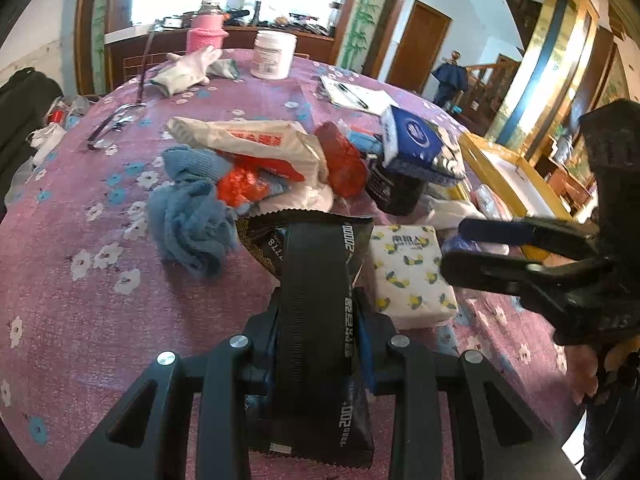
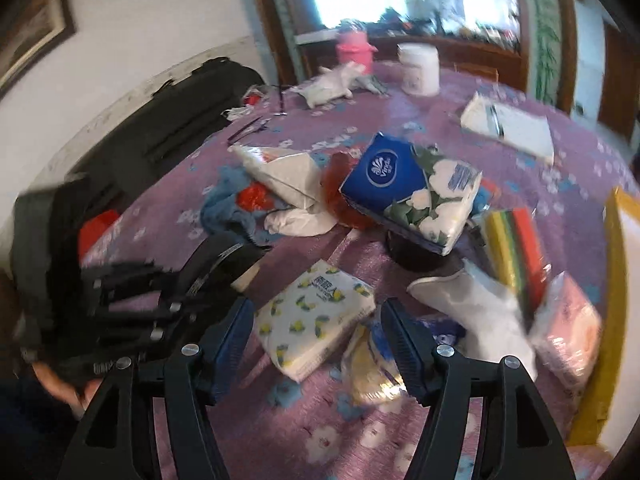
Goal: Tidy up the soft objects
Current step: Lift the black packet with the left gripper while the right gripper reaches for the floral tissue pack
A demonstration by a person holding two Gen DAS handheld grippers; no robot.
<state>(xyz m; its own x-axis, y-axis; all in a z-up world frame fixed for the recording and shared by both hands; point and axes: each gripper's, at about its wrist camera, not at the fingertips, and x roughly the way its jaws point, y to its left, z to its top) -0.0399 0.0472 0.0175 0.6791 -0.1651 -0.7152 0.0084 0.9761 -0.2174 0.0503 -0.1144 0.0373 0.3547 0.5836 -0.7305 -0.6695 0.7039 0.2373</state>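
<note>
My left gripper (image 1: pixel 316 320) is shut on a black soft packet (image 1: pixel 312 264) with white print, held over the purple flowered tablecloth (image 1: pixel 80 280). In the right wrist view the same packet (image 2: pixel 216 264) shows at the left, blurred. My right gripper (image 2: pixel 320 340) stands open just above a lemon-print tissue pack (image 2: pixel 316 320), which lies flat between and beyond its fingers; the pads do not touch it. In the left wrist view the right gripper (image 1: pixel 454 246) comes in from the right beside that lemon-print pack (image 1: pixel 412 272).
A blue tissue pack (image 2: pixel 412 192) rests on a dark jar (image 1: pixel 394 192). A blue towel (image 1: pixel 192 216), a white plastic bag (image 1: pixel 256 140) and red mesh (image 1: pixel 344 160) are heaped mid-table. A white cloth (image 2: pixel 480 300), a striped pack (image 2: pixel 516 248), a pink pack (image 2: pixel 568 328) and a yellow tray (image 2: pixel 616 280) lie at the right.
</note>
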